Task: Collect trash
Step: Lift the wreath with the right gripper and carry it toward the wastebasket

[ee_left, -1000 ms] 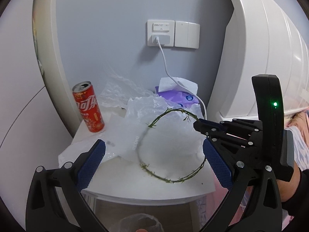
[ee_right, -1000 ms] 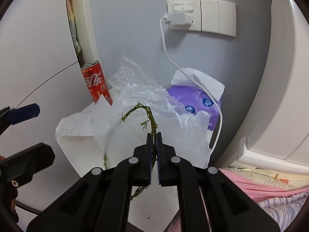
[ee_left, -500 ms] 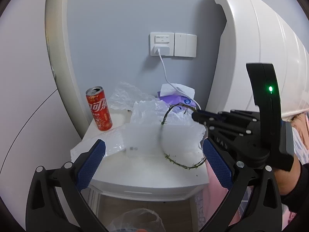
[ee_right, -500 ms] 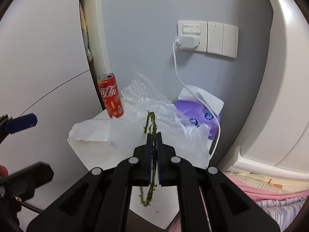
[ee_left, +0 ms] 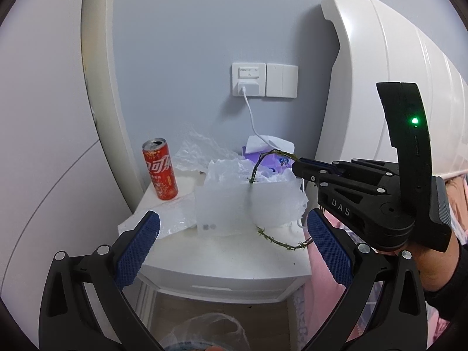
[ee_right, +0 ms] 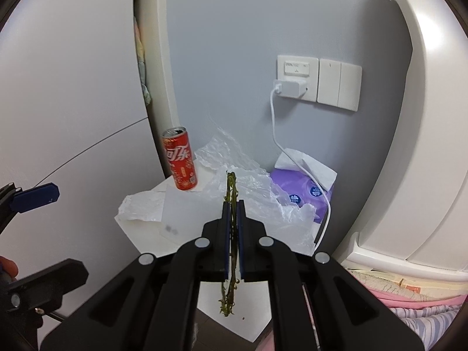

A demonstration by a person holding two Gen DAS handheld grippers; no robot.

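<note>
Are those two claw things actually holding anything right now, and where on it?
The right gripper pinches the green twig wreath by its thin rim, so it hangs edge-on. The left gripper is open, holding nothing.

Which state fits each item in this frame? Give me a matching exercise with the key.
Items:
1. green vine ring
2. red soda can
3. left gripper
4. white charger

States:
A. plugged into the wall socket
B. open, holding nothing
C. pinched in the right gripper
D. standing upright on the white nightstand

Pairs: 1-C, 2-D, 3-B, 4-A
</note>
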